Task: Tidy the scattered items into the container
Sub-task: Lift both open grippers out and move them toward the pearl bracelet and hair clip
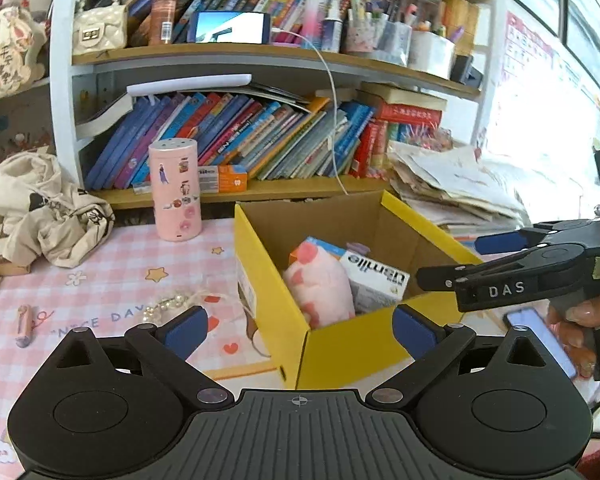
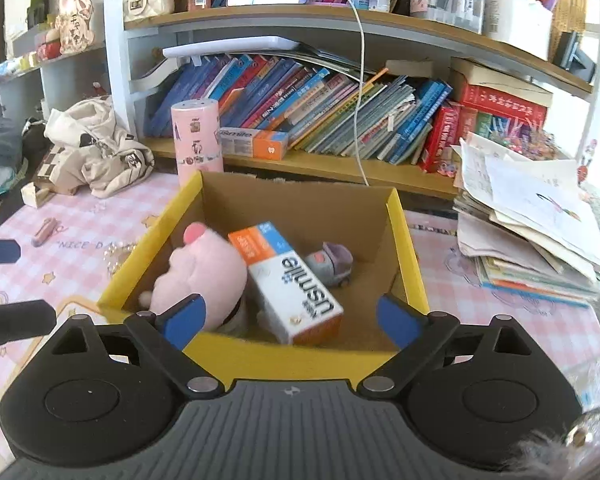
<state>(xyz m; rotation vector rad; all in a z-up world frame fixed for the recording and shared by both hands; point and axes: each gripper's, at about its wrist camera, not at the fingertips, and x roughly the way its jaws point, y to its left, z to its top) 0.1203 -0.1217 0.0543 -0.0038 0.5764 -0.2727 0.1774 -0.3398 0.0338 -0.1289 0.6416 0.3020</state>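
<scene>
The yellow cardboard box (image 2: 408,248) is sitting open on the pink checked counter (image 1: 100,280). 3 things are lying inside it: a soft pink plush toy (image 2: 204,272), a white and orange toothpaste carton (image 2: 292,284) leaning against the toy, and a small grey toy car (image 2: 332,262) behind the carton. A string of white pearl beads (image 1: 166,307) and a small pink tube (image 1: 23,326) are lying on the counter left of the box. The left hand-held gripper (image 1: 298,326) is gaping wide with nothing in it, near the box's corner. The right hand-held gripper (image 2: 290,316) is gaping wide too, hanging over the box's near edge.
</scene>
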